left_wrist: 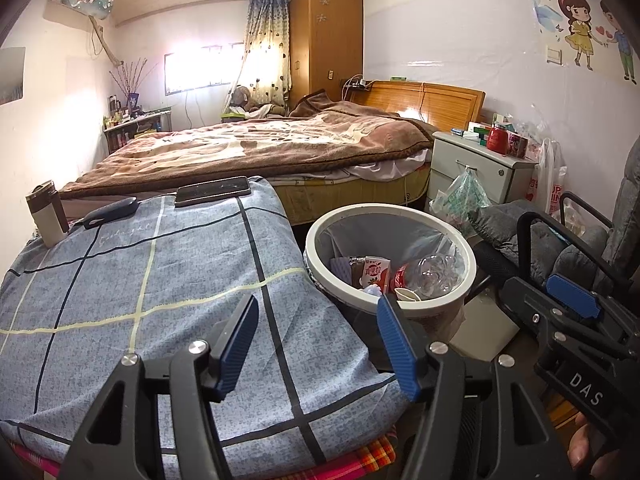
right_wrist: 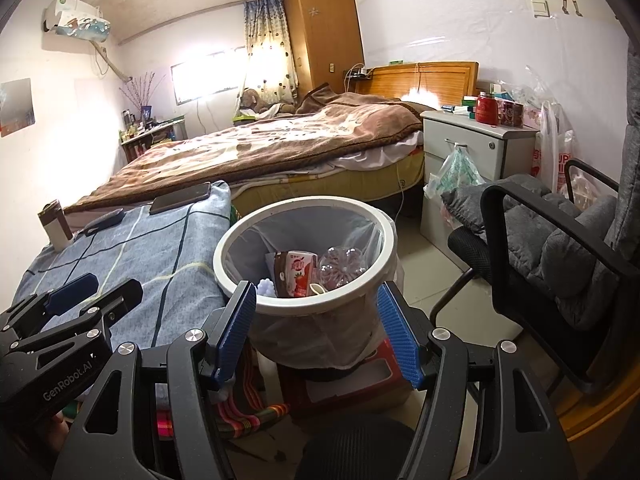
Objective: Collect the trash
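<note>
A white-rimmed trash bin [left_wrist: 440, 304] with a clear liner stands beside the cloth-covered table [left_wrist: 160, 300]; it also shows in the right wrist view [right_wrist: 240, 236]. Inside lie a red-and-white milk carton [left_wrist: 374, 274], a crushed clear plastic bottle [left_wrist: 430, 274] and small scraps; the carton [right_wrist: 298, 274] and bottle [right_wrist: 342, 266] show again. My left gripper [left_wrist: 318, 344] is open and empty over the table's right edge, next to the bin. My right gripper [right_wrist: 316, 328] is open and empty, just in front of the bin.
On the blue checked cloth lie a phone [left_wrist: 214, 191], a dark case [left_wrist: 110, 212] and a brown-white cup [left_wrist: 48, 216]. A black chair with grey cushion [right_wrist: 560, 248] stands right. Behind are the bed [left_wrist: 260, 148] and a white nightstand [left_wrist: 480, 164] with a hanging bag.
</note>
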Motion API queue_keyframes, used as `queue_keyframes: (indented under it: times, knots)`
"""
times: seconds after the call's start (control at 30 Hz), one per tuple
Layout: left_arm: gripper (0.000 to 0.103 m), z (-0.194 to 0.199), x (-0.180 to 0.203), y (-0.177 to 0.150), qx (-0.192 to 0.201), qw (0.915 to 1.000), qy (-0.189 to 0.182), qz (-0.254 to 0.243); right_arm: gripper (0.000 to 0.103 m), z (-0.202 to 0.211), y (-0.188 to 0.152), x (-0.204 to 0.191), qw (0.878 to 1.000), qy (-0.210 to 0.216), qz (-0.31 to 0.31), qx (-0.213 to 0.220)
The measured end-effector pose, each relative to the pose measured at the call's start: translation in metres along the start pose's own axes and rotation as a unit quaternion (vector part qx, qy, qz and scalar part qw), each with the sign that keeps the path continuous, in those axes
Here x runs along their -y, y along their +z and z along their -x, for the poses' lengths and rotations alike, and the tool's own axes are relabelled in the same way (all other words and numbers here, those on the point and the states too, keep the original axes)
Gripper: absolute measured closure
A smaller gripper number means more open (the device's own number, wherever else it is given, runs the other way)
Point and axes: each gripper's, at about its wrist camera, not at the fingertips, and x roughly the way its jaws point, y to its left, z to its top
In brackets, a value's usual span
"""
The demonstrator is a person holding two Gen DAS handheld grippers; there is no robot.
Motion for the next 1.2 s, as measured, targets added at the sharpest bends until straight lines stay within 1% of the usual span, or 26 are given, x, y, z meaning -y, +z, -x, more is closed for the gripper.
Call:
queue_keyframes:
  times: [0.43,1.2]
  knots:
    - [0.039,0.0021,0.0014,-0.0003,0.000,1.0000,0.007,0.002,0.038,0.0004,0.0005,-0.0008,1.000,-0.001,0.000,-0.001]
    - [0.039,0.0014,-0.0001,0.0001,0.000,1.0000,0.006,0.003,0.038,0.0003,0.0020,-0.0010,1.000,0.000,0.000,-0.002]
